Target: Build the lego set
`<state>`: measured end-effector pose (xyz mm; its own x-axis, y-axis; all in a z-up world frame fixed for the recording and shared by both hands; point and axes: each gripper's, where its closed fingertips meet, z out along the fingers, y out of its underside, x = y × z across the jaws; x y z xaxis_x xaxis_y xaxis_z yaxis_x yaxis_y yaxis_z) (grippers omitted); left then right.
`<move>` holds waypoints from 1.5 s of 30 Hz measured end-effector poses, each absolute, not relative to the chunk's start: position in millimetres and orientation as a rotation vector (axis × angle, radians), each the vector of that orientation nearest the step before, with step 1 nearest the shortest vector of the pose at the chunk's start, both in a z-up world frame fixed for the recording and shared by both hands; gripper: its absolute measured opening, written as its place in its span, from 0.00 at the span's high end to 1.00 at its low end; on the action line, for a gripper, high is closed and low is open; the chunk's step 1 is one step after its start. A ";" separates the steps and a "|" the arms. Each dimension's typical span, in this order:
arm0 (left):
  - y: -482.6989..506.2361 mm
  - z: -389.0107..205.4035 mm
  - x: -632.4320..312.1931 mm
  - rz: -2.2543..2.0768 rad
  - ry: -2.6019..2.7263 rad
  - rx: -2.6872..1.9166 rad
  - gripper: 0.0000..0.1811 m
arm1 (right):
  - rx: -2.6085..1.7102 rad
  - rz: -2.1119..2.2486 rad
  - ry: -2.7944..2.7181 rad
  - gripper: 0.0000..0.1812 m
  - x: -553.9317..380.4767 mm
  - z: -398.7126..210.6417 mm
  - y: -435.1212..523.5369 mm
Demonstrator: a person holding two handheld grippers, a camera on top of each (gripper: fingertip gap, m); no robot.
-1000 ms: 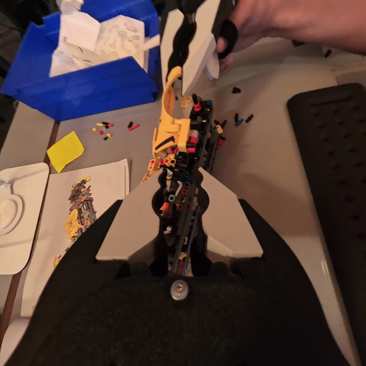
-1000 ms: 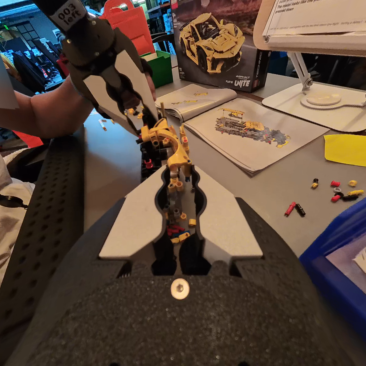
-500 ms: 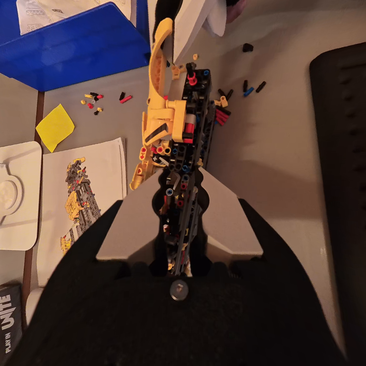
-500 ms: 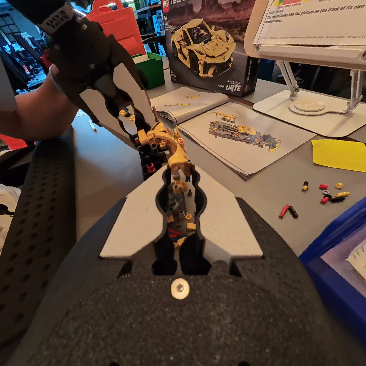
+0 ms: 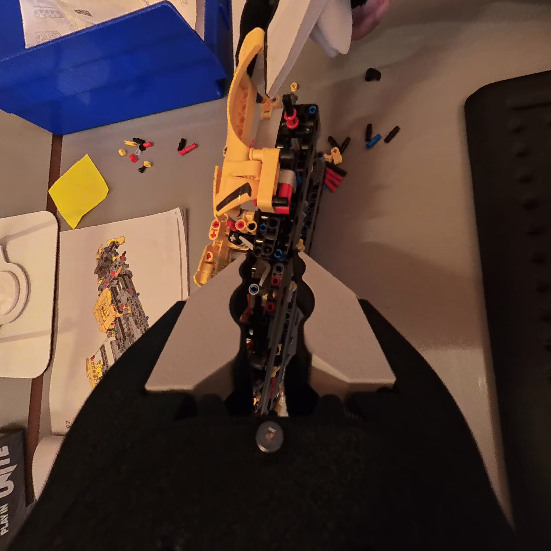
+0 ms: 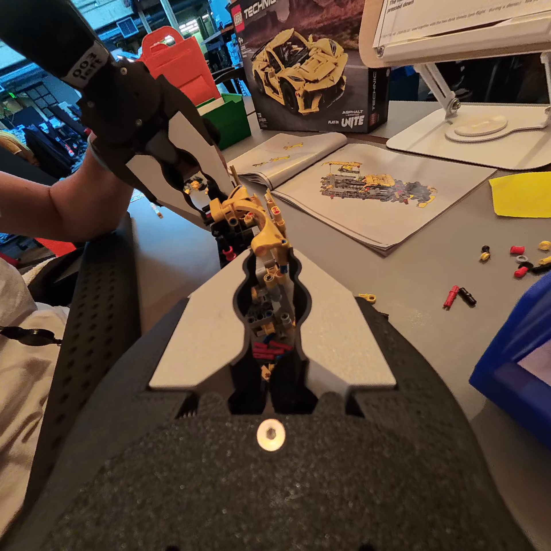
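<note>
The half-built lego model point(image 5: 286, 185), a long black frame with yellow panels and red and blue pins, is held on edge above the grey table between both grippers. My left gripper point(image 5: 269, 262) is shut on one end of the frame. My right gripper point(image 6: 271, 253) is shut on the other end, by the yellow arch panel point(image 6: 268, 232). In the left wrist view the right gripper point(image 5: 262, 68) clamps the yellow arch point(image 5: 241, 98) at the top. In the right wrist view the left gripper point(image 6: 213, 199) grips the model point(image 6: 238, 220) from the upper left.
An open instruction booklet point(image 6: 372, 202), a yellow note point(image 6: 521, 193) and loose pins point(image 6: 518, 262) lie to the right. A blue bin point(image 6: 512, 366) is near right, a black perforated mat point(image 6: 95, 298) to the left. The set box point(image 6: 313, 65) and a white stand base point(image 6: 477, 134) are behind.
Both grippers kept their hold on the model. The left gripper rose and tipped to look more steeply down, and the model swung with it. The right gripper shifted slightly.
</note>
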<state>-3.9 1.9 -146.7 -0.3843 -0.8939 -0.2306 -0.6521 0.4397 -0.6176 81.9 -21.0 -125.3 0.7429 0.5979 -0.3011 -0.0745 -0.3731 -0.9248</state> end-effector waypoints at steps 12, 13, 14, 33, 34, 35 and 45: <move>0.3 -146.5 -3.5 -0.595 2.162 -1.261 0.85 | -1.708 0.725 -0.538 0.74 85.7 -110.2 -38.8; 0.3 -146.6 -3.6 -0.596 2.164 -1.257 0.85 | -1.714 0.676 -0.560 0.74 90.9 -107.9 -38.2; 0.2 -146.6 -3.6 -0.596 2.164 -1.253 0.85 | -1.730 0.637 -0.569 0.75 96.8 -106.7 -36.4; 1.6 -146.7 -3.1 -0.597 2.157 -1.269 0.85 | -1.829 0.831 -0.620 0.87 81.5 -113.8 -24.3; 1.3 -146.7 -3.3 -0.597 2.158 -1.269 0.85 | -1.843 0.798 -0.621 0.87 80.9 -114.5 -26.0; 1.0 -146.7 -3.3 -0.597 2.160 -1.268 0.85 | -1.853 0.777 -0.617 0.87 80.2 -115.4 -27.7; 1.3 -146.9 -3.8 -0.586 2.160 -1.251 0.85 | -1.810 0.725 -0.589 0.87 80.2 -118.1 -28.0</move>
<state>-3.8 1.3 -146.9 -0.4004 -0.8803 -0.2545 -0.6309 0.4662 -0.6202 80.2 -28.0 -118.1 0.6950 0.6906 -0.1999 0.0546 -0.3280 -0.9431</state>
